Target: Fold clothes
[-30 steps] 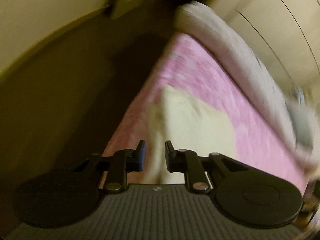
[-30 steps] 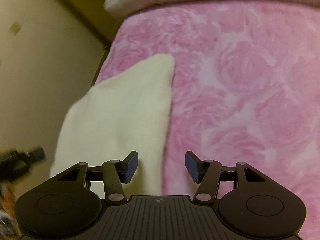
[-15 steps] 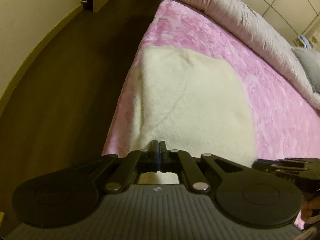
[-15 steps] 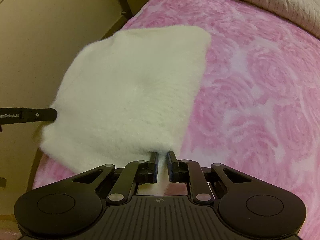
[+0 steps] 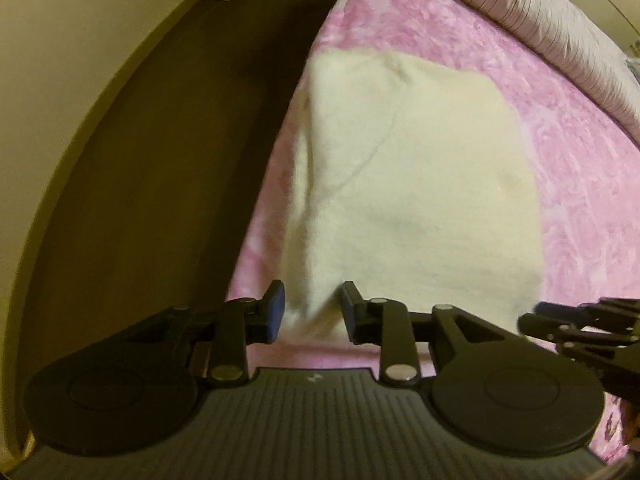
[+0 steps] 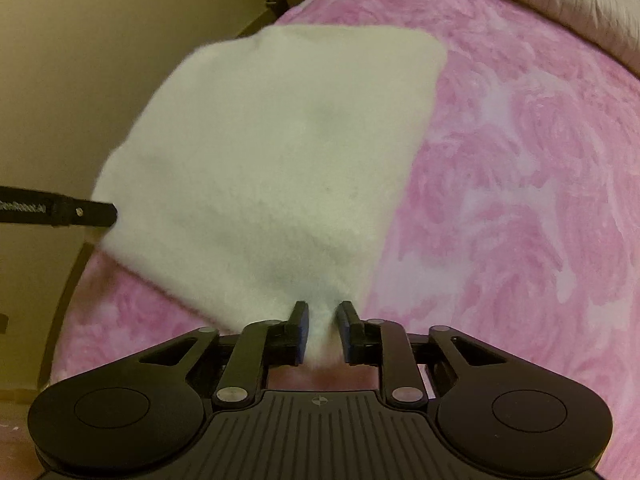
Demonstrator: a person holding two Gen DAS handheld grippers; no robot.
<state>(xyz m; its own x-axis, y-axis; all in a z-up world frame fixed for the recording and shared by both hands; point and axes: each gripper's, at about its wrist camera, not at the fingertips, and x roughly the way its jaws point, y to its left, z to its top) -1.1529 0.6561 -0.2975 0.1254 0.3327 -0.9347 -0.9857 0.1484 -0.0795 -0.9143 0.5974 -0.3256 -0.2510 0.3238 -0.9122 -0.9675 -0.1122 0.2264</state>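
A folded cream fleece cloth (image 5: 408, 168) lies on the pink rose-patterned bed cover (image 5: 580, 184), near the bed's left edge. My left gripper (image 5: 312, 312) points down at the cloth's near left corner; its jaws are opening and the corner sits loosely between them. My right gripper (image 6: 322, 320) is at the near right corner; its jaws are opening too, and fleece fills the narrow gap between the pads. In the right wrist view the left gripper's tip (image 6: 84, 212) shows at the cloth's left edge. The right gripper (image 5: 584, 320) also appears low right in the left wrist view.
Dark floor (image 5: 168, 184) runs along the bed's left side, bounded by a pale wall (image 5: 60, 60). A grey striped duvet (image 5: 552, 12) is bunched along the bed's far side. Pink cover (image 6: 520, 200) stretches to the right of the cloth.
Both grippers came down to the cloth's near corners. Their jaws closed half a second ago and now stand apart again with fleece between them.
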